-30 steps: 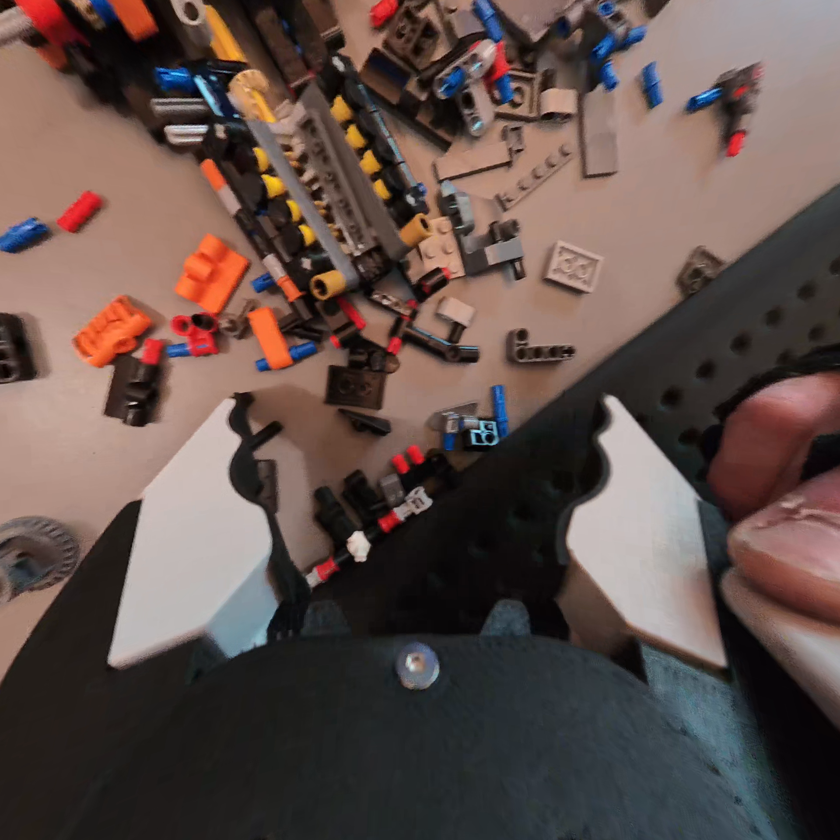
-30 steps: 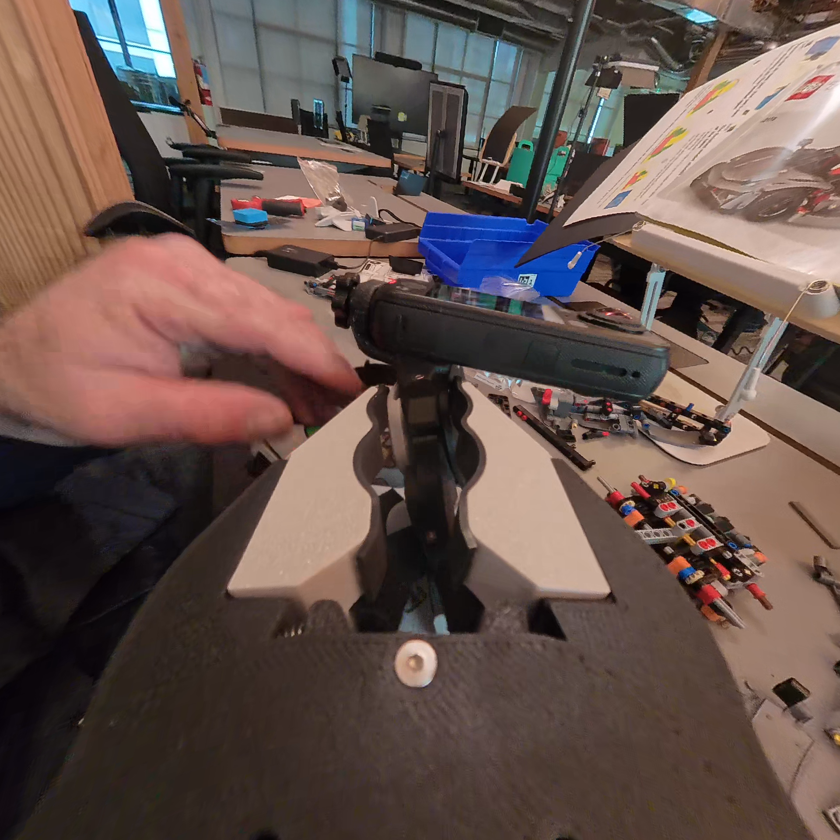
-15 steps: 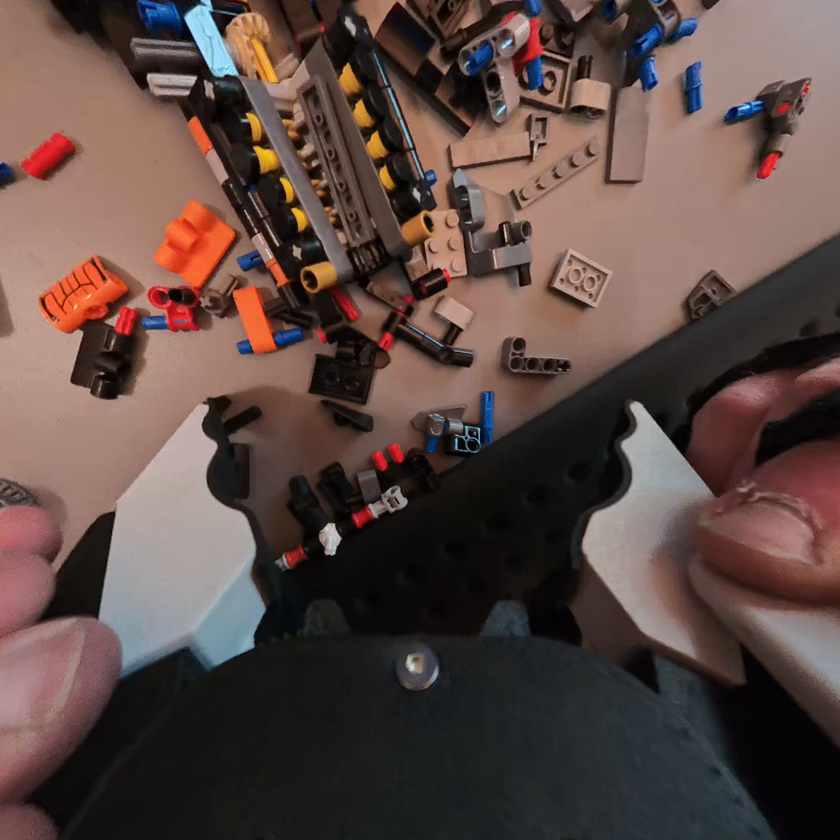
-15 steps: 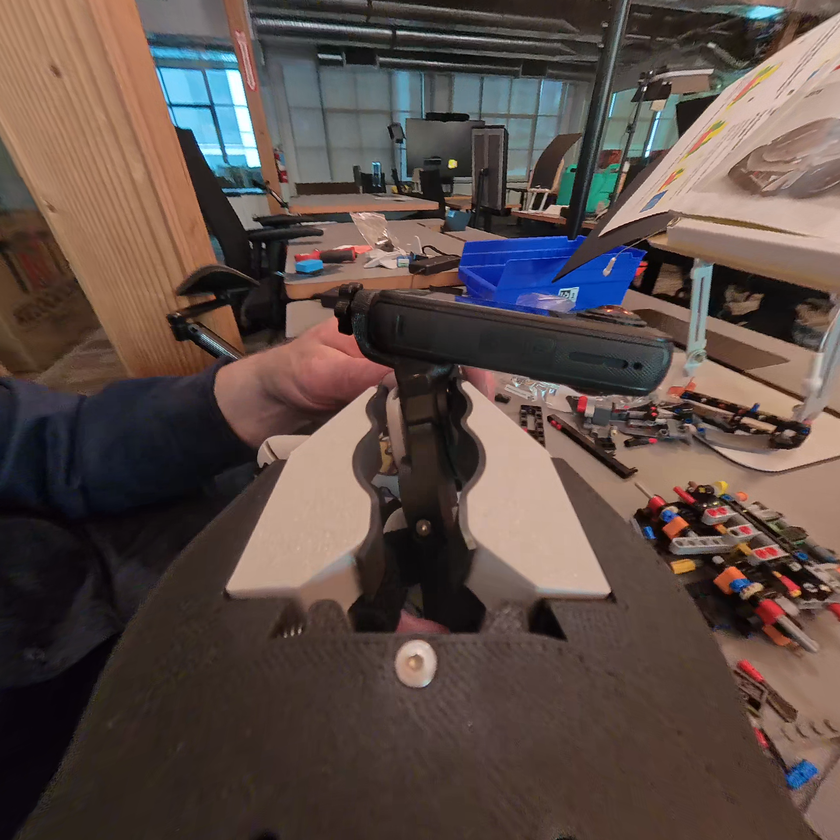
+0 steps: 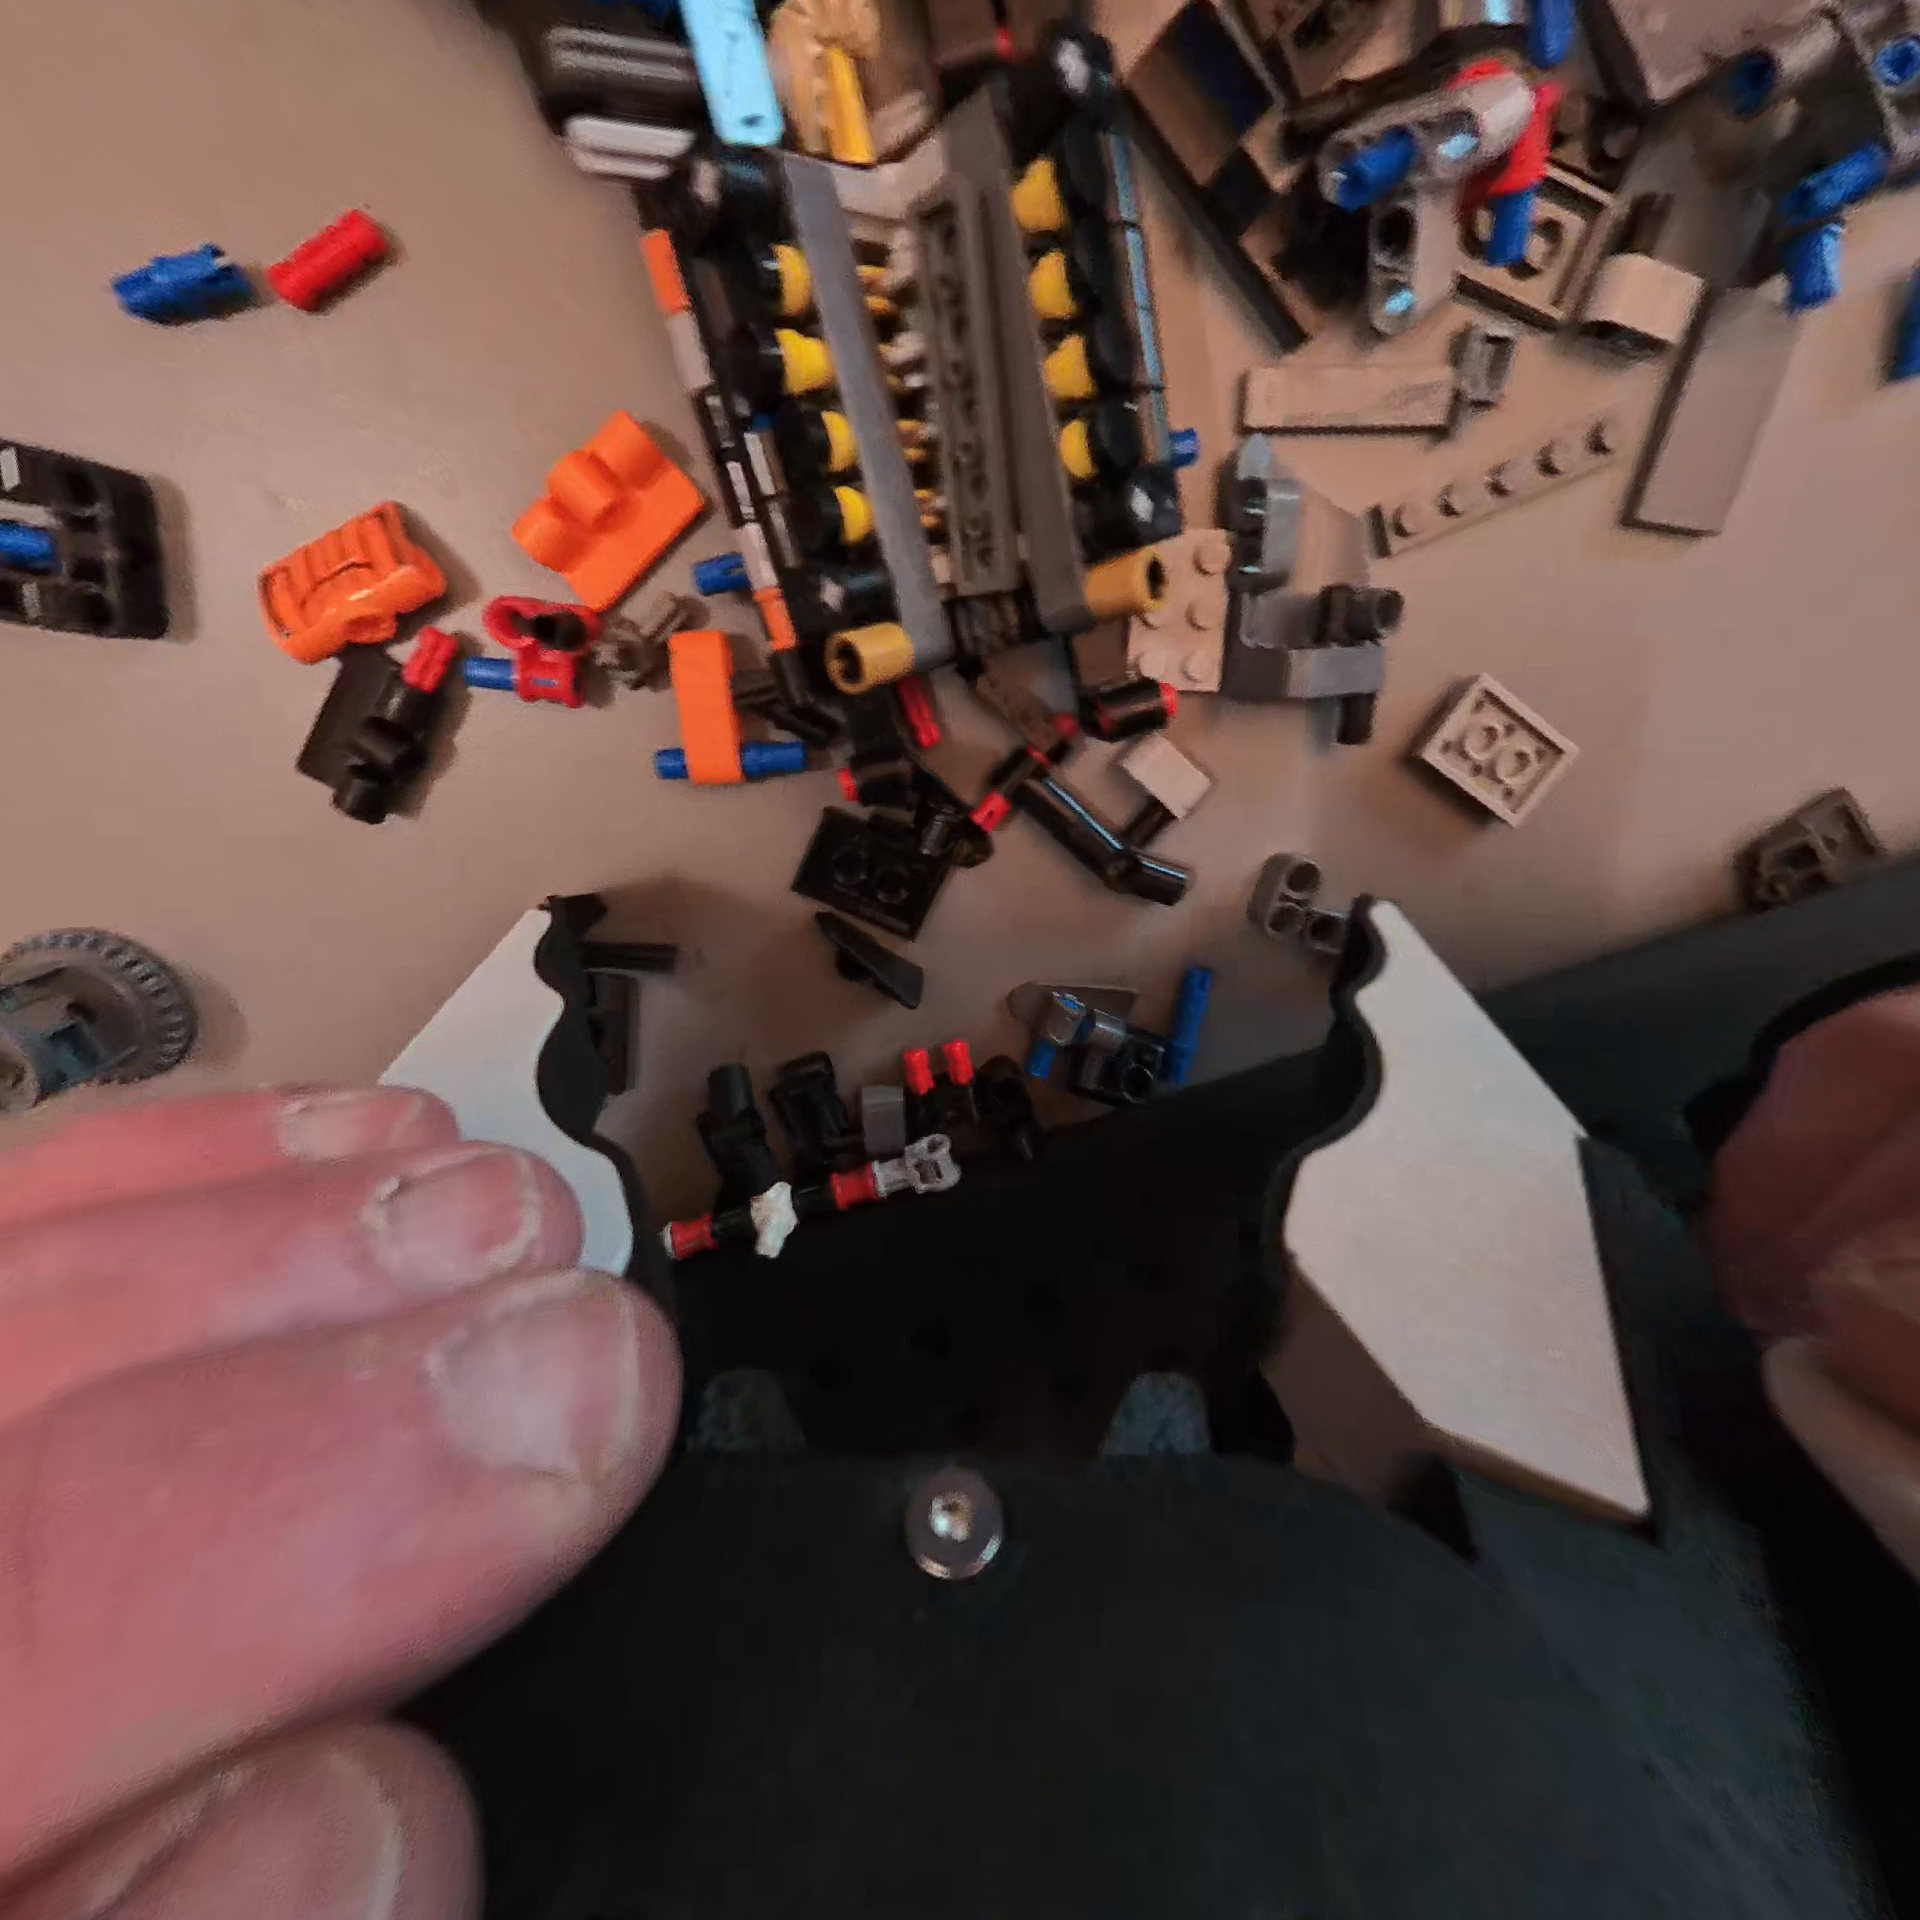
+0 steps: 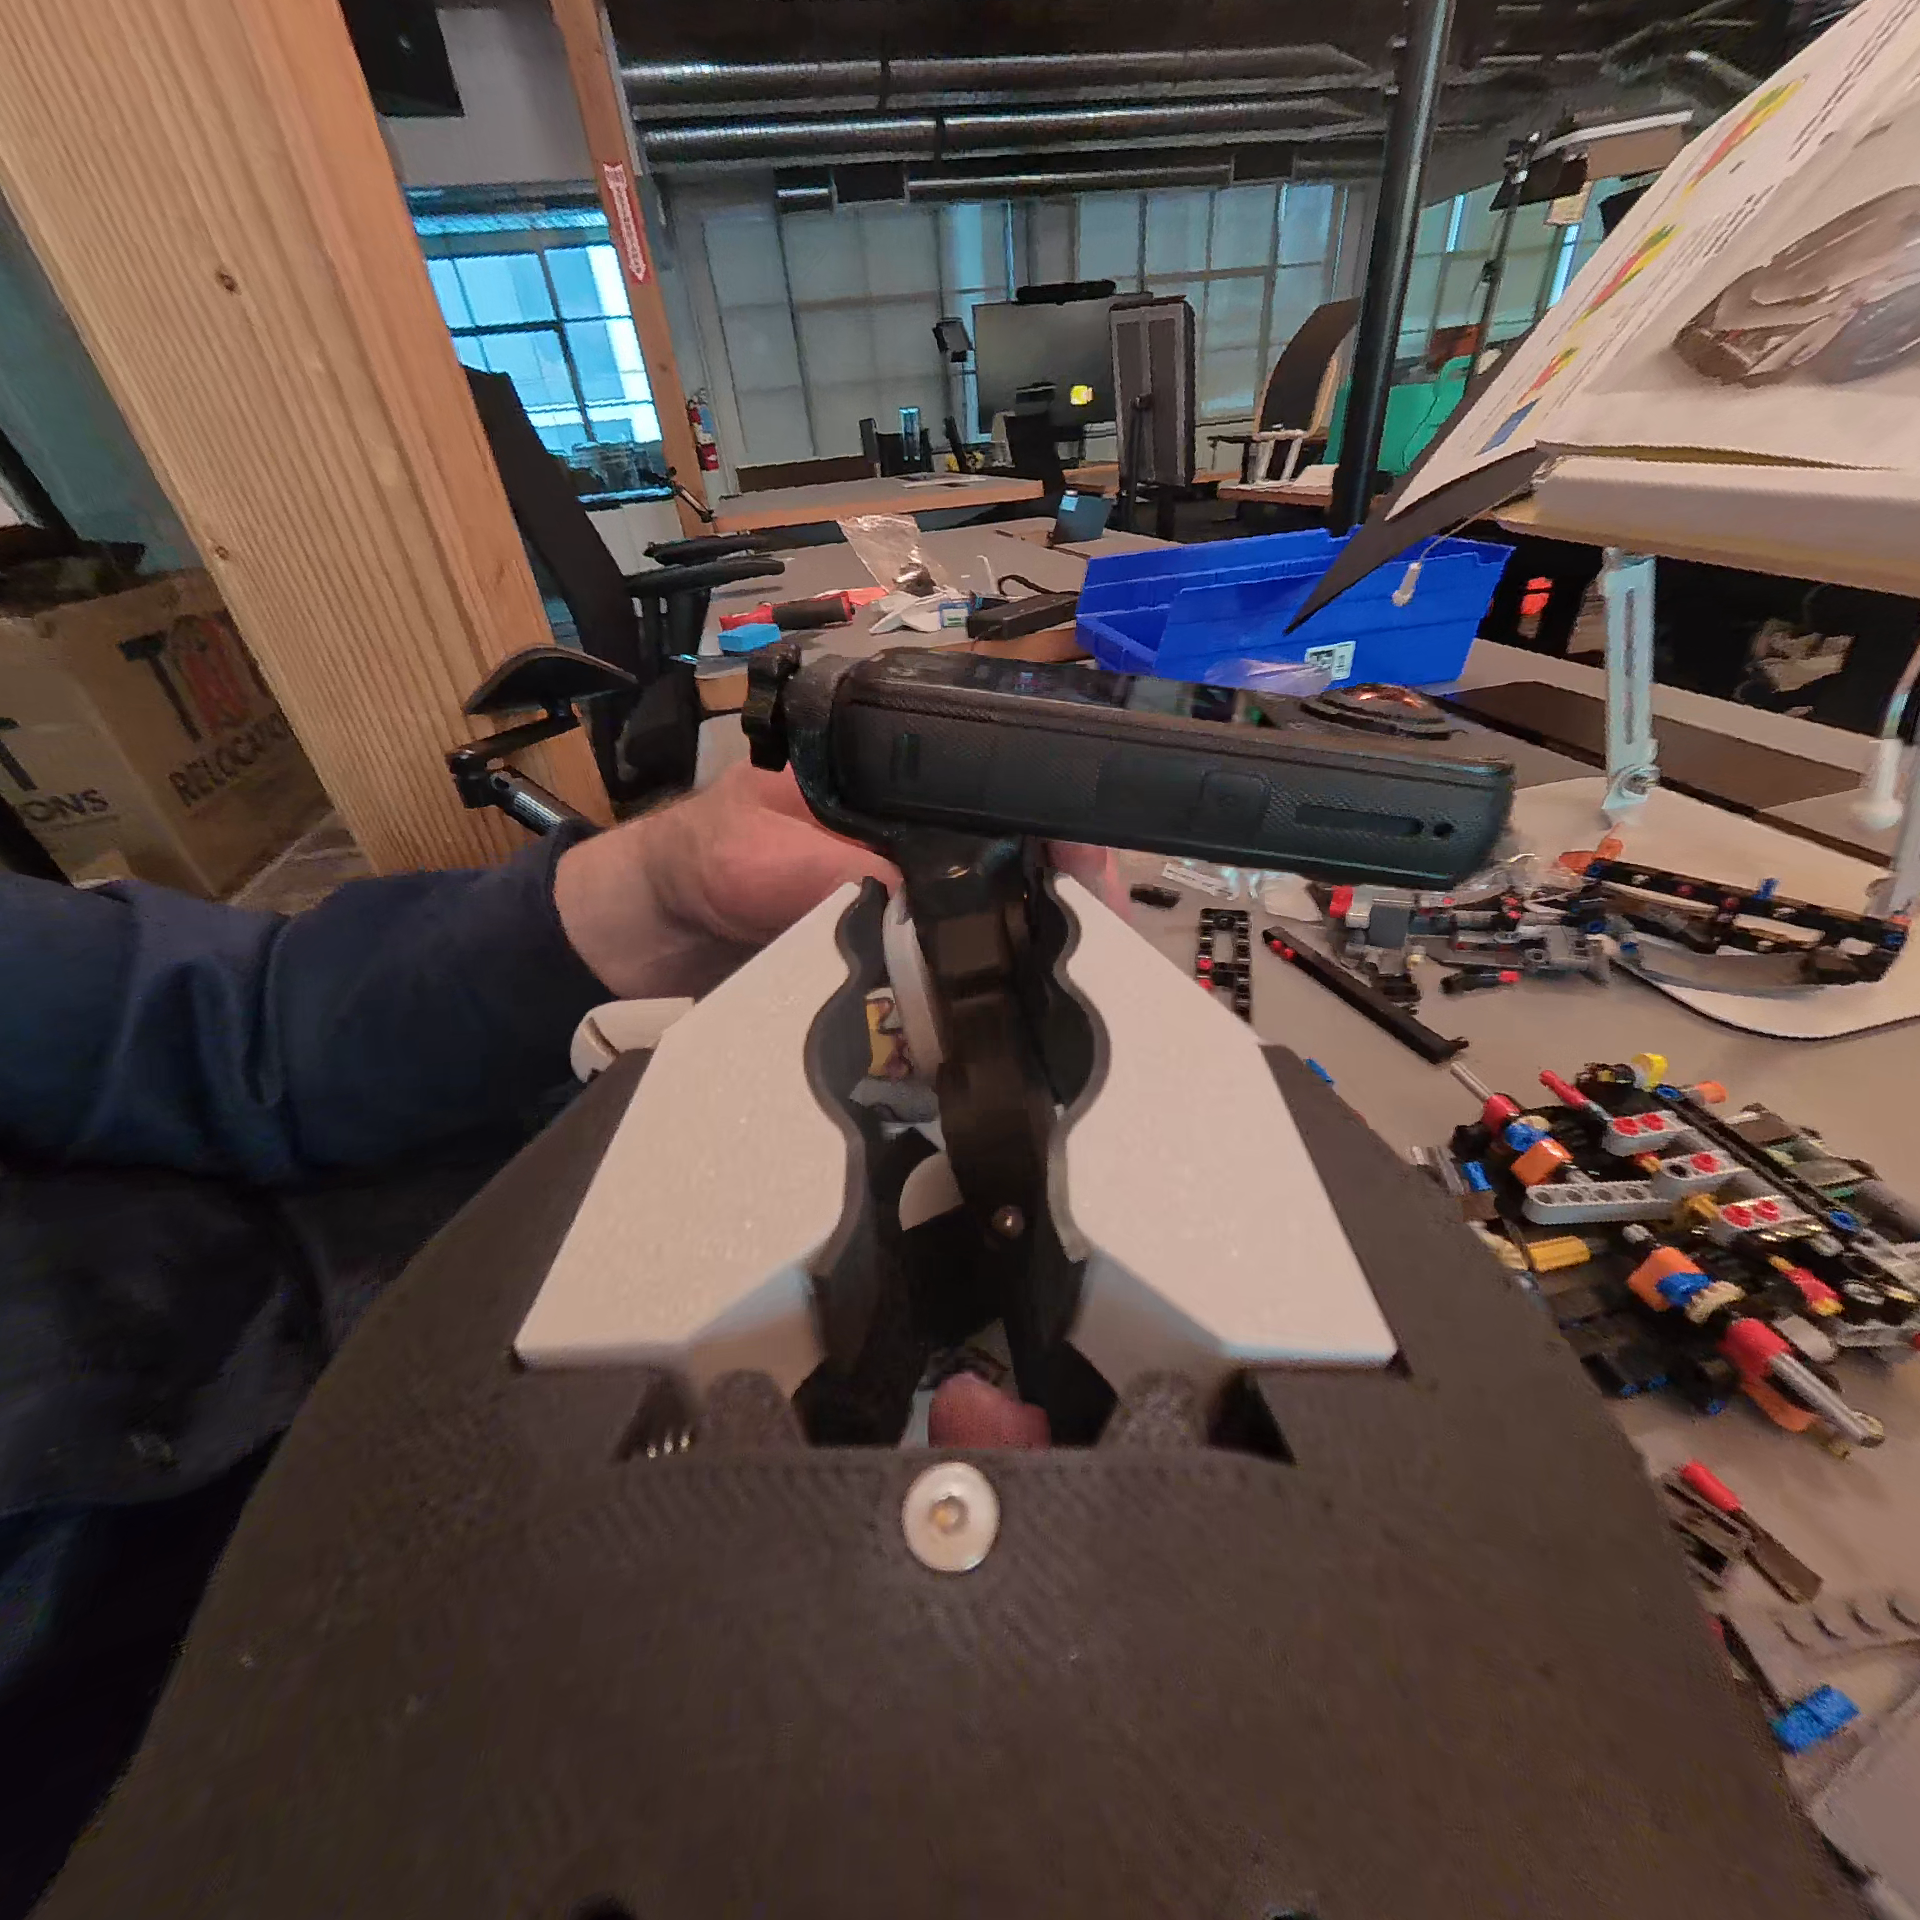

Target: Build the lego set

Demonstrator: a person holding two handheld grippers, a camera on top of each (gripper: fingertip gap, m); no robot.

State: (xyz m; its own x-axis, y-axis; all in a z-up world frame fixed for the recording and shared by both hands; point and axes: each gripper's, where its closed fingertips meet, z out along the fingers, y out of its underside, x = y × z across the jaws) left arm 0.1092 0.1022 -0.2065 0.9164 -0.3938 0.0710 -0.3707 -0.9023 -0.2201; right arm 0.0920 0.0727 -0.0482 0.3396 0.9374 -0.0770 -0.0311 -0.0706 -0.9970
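In the left wrist view my left gripper [image 5: 956, 914] is open and empty above loose lego pieces on the tan table [image 5: 312, 364]. A partly built assembly [image 5: 935, 416] of grey beams with yellow pins lies ahead of it. A black axle with red ends [image 5: 810, 1205] lies between the fingers. The right gripper's black perforated body [image 5: 987, 1299] crosses under them. In the right wrist view my right gripper [image 6: 961, 904] is shut on the black stem [image 6: 977, 1039] under a black camera [image 6: 1143, 769]. A hand [image 6: 707, 883] holds behind it.
Fingers [image 5: 260, 1403] cover the left finger; another hand [image 5: 1829, 1195] is at the right edge. Orange pieces [image 5: 608, 509] and a grey gear [image 5: 94, 1013] lie at the left. An instruction booklet [image 6: 1714, 312], a blue bin [image 6: 1278, 613], a wooden post [image 6: 260, 416] and another lego assembly [image 6: 1704, 1216] show. About 15 cm separates my left fingertips from my right. It is some 8 cm from my left tips to the grey gear [image 5: 94, 1013].
A hand has come in at the lower left of the left wrist view and now covers the left finger. The right wrist view has tilted; the hand there moved behind the camera stem.
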